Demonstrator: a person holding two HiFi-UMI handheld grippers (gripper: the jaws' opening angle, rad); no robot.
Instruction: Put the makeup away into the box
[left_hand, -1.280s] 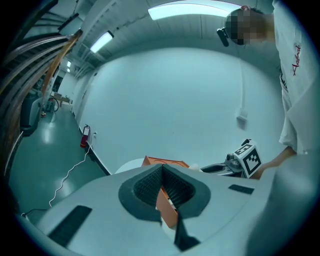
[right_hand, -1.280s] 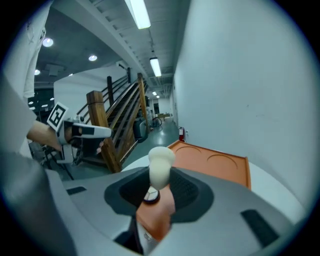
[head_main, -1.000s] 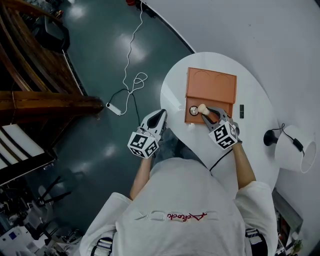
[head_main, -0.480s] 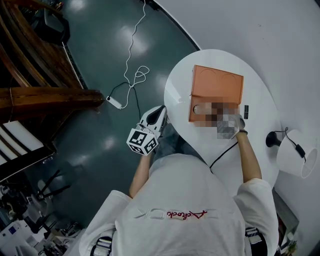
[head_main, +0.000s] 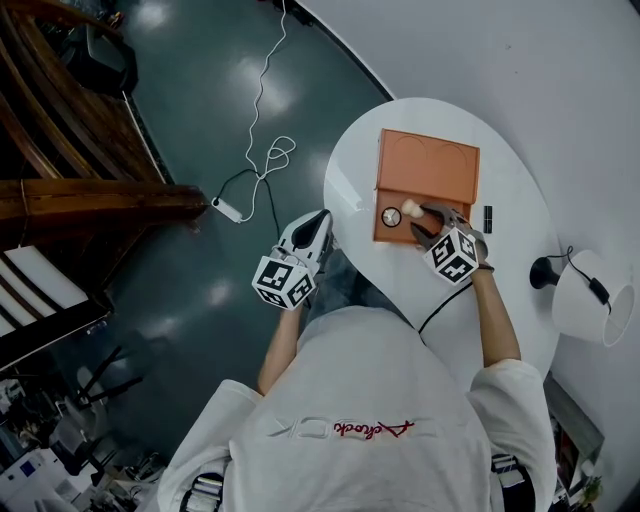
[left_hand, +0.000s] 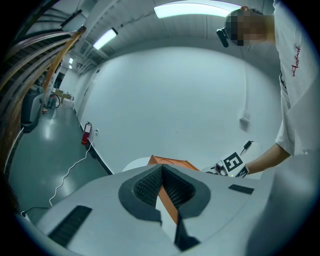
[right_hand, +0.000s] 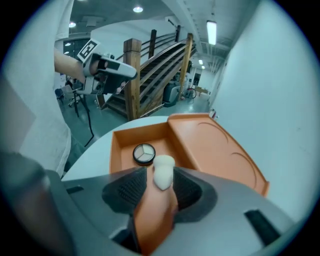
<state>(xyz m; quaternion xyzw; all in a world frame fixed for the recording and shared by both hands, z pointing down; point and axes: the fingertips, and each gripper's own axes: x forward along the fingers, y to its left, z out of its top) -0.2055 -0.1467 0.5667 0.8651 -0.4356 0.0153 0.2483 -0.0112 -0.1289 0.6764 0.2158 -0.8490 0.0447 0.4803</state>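
An orange box (head_main: 395, 233) lies open on the round white table (head_main: 520, 200), its lid (head_main: 428, 165) folded flat behind it. A round compact (head_main: 391, 216) (right_hand: 144, 154) sits in the tray. My right gripper (head_main: 425, 221) (right_hand: 159, 186) tilts down over the tray. Its jaws are opening, and an orange makeup sponge with a white tip (head_main: 410, 208) (right_hand: 159, 205) still lies between them. My left gripper (head_main: 318, 226) (left_hand: 161, 171) is shut and empty. It hovers off the table's left edge, pointing towards the box (left_hand: 172, 162).
A small black item (head_main: 487, 218) lies on the table right of the box. A white lamp (head_main: 585, 300) stands at the table's right edge. A white cable and power strip (head_main: 240, 215) lie on the dark floor, with wooden stairs (head_main: 60, 120) at left.
My right gripper has sunk a little over the box tray and its jaws have spread apart around the sponge. My left gripper has stayed where it was.
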